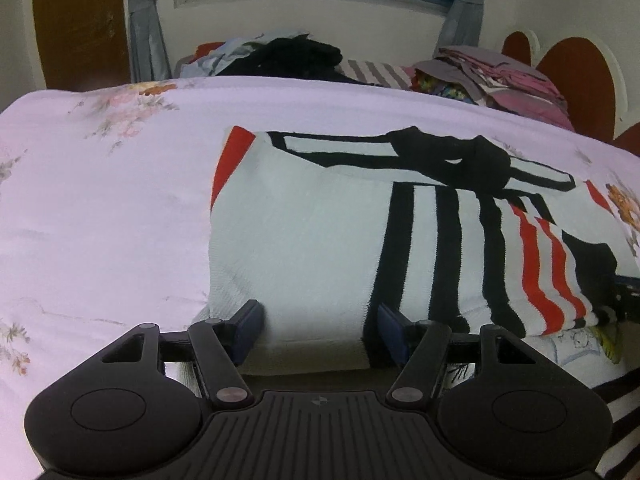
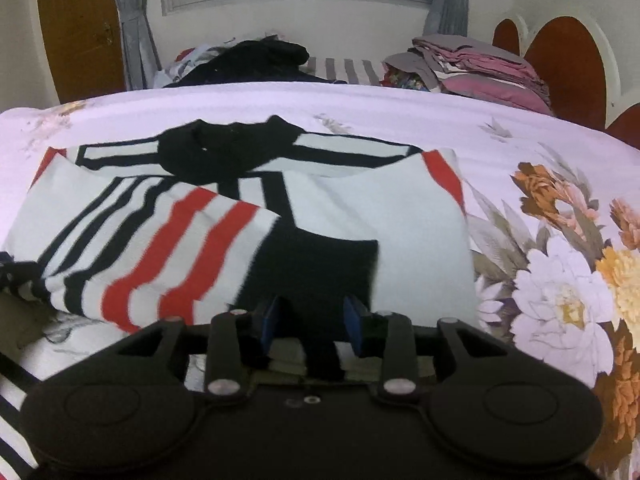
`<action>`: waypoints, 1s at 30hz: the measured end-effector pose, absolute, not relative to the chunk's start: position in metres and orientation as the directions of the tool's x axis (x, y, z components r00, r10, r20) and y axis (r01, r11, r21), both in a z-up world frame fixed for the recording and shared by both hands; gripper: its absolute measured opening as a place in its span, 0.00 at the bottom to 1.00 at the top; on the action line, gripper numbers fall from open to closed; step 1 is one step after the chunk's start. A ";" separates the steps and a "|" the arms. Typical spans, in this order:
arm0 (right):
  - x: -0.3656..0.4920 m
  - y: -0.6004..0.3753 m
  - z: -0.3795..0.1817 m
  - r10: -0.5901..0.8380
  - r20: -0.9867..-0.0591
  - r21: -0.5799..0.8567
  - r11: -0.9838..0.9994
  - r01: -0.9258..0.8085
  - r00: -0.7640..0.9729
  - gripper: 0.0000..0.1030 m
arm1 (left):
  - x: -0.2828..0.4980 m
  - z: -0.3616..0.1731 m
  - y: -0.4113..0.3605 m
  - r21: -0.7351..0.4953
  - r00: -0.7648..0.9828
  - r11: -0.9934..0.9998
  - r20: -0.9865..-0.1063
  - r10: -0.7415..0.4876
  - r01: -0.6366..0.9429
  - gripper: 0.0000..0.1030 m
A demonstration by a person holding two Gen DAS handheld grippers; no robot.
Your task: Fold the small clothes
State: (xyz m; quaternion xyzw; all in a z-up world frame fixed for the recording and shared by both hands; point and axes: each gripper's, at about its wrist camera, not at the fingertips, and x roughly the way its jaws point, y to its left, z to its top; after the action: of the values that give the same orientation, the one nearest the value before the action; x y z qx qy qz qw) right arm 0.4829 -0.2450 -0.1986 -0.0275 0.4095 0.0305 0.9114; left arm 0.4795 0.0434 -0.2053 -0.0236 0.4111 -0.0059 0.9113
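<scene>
A small white knit sweater (image 1: 304,240) with black and red stripes and a black collar lies flat on the floral bedsheet (image 1: 100,208), its sleeves folded in over the body. It also shows in the right wrist view (image 2: 420,248). My left gripper (image 1: 320,332) is open, its fingers on either side of the sweater's near hem at the left part. My right gripper (image 2: 314,320) is open at the near hem on the right part, astride the black patch (image 2: 320,264). Neither holds cloth.
A heap of dark clothes (image 1: 292,56) and a stack of folded pink and grey cloth (image 1: 500,80) sit at the far side of the bed. Beyond are a window, curtains and a wooden door (image 2: 80,28). A striped cloth (image 2: 12,396) lies near left.
</scene>
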 end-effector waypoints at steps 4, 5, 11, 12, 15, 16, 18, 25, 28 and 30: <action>0.475 -0.250 -0.189 0.064 -0.745 0.024 0.997 -0.069 0.664 0.35 | 0.476 -0.199 0.043 -0.056 0.662 0.998 -0.750 -0.022 -0.030 0.62; 0.472 -0.249 -0.186 0.076 -0.740 0.035 0.997 -0.074 0.669 0.34 | 0.474 -0.197 0.042 -0.056 0.662 0.998 -0.749 -0.022 -0.030 0.62; 0.462 -0.235 -0.177 0.126 -0.725 0.052 0.990 -0.128 0.677 0.35 | 0.467 -0.188 0.029 -0.060 0.666 0.998 -0.745 -0.032 -0.018 0.62; 0.460 -0.232 -0.174 0.136 -0.722 0.056 0.989 -0.139 0.679 0.35 | 0.465 -0.186 0.027 -0.065 0.667 0.998 -0.744 -0.036 -0.018 0.62; 0.456 -0.223 -0.169 0.162 -0.717 0.067 0.984 -0.165 0.678 0.35 | 0.462 -0.181 0.018 -0.070 0.668 0.998 -0.742 -0.050 -0.004 0.62; 0.454 -0.220 -0.169 0.173 -0.717 0.075 0.982 -0.172 0.675 0.35 | 0.461 -0.180 0.015 -0.070 0.668 0.998 -0.742 -0.053 0.001 0.62; 0.452 -0.215 -0.169 0.189 -0.723 0.085 0.979 -0.186 0.665 0.35 | 0.458 -0.178 0.007 -0.074 0.666 0.997 -0.743 -0.066 0.016 0.62; 0.441 -0.200 -0.171 0.234 -0.729 0.107 0.967 -0.230 0.644 0.36 | 0.448 -0.174 -0.017 -0.056 0.664 0.996 -0.743 -0.087 0.068 0.62; 0.436 -0.199 -0.173 0.241 -0.735 0.109 0.965 -0.240 0.634 0.36 | 0.443 -0.177 -0.024 -0.050 0.656 0.996 -0.750 -0.086 0.073 0.62; 0.434 -0.198 -0.176 0.242 -0.744 0.106 0.963 -0.247 0.623 0.36 | 0.439 -0.181 -0.029 -0.045 0.647 0.996 -0.757 -0.086 0.080 0.62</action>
State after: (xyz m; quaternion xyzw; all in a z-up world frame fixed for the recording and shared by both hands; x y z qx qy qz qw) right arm 0.4337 -0.1983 -0.1763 -0.0031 0.4125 0.1355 0.9008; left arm 0.4395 -0.0288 -0.1809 -0.0037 0.4175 -0.0457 0.9075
